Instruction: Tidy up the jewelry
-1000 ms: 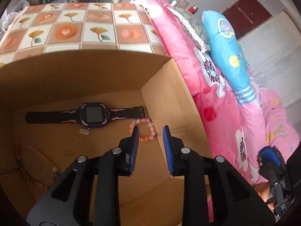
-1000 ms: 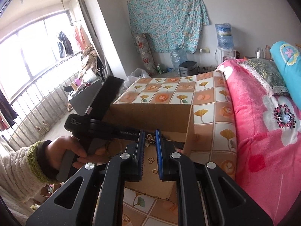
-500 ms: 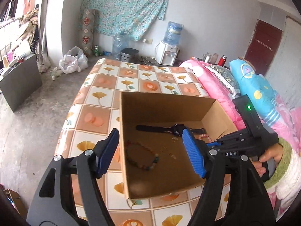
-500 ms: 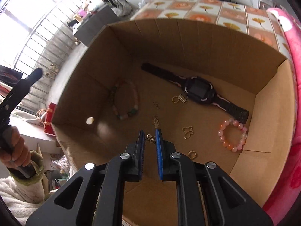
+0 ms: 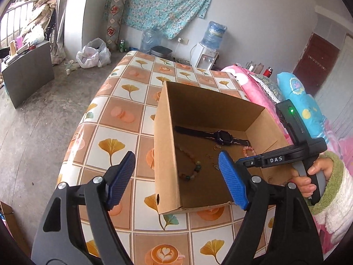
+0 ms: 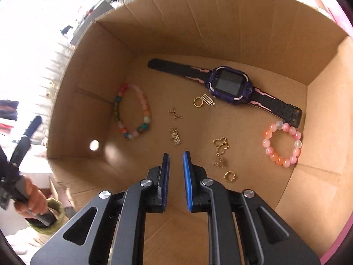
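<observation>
An open cardboard box (image 5: 164,165) stands on the tiled tablecloth. On its floor lie a purple-and-black watch (image 6: 229,85), a multicoloured bead bracelet (image 6: 132,112), a pink bead bracelet (image 6: 282,143), a gold butterfly charm (image 6: 221,145), a small gold charm (image 6: 218,162), a gold ring (image 6: 229,176) and other small gold pieces. My right gripper (image 6: 176,154) hangs low inside the box, nearly closed, with nothing between its fingers. My left gripper (image 5: 176,156) hovers above the box's near left wall. Its jaws are opening wide and hold nothing.
The table's left edge (image 5: 72,137) drops to a grey concrete floor. A pink quilt (image 5: 253,88) and a blue pillow (image 5: 295,97) lie right of the box. A hand in a white and green sleeve (image 5: 326,190) holds the right gripper's handle.
The left gripper has pulled back out of the box and spread its jaws. The right gripper has come down into the box. The small gold charm has left its tips and lies by the butterfly.
</observation>
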`<move>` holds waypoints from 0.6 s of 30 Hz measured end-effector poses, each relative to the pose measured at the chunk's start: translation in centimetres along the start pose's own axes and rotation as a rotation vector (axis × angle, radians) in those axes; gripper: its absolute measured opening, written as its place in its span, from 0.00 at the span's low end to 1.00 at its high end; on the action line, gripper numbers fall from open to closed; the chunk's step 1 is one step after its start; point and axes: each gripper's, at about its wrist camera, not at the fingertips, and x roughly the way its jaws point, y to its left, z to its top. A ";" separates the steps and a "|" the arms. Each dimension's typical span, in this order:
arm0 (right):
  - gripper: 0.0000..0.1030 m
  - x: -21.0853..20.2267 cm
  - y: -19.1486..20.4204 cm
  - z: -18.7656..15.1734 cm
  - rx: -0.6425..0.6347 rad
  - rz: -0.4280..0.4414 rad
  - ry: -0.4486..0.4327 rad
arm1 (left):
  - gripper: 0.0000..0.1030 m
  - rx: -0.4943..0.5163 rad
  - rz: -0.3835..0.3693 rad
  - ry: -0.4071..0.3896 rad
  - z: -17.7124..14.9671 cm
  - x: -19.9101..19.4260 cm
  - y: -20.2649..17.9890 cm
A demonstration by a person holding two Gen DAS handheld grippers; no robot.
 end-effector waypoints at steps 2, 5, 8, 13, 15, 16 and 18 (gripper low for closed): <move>0.13 -1.8 0.2 -0.4 0.001 0.034 -0.059 | 0.73 -0.006 -0.019 0.007 -0.1 0.2 -0.1; 0.25 -5.7 0.4 -1.8 0.000 0.045 -0.192 | 0.75 -0.001 -0.031 0.026 -0.4 0.9 -0.5; 0.34 -10.6 0.2 -3.9 0.006 0.009 -0.364 | 0.77 -0.009 -0.034 0.055 -0.5 2.0 -0.8; 0.50 -15.5 -3.5 -8.2 0.142 -0.106 -0.549 | 0.77 -0.043 -0.023 0.103 -0.8 3.9 -0.9; 0.51 -15.3 -5.3 -9.3 0.203 -0.116 -0.542 | 0.77 -0.061 -0.020 0.126 -0.9 4.7 -1.0; 0.51 -15.0 -6.0 -9.4 0.225 -0.112 -0.525 | 0.77 -0.066 -0.028 0.142 -0.9 5.1 -1.2; 0.51 -13.7 -7.4 -9.8 0.265 -0.107 -0.471 | 0.77 -0.079 -0.042 0.166 -1.0 5.8 -1.3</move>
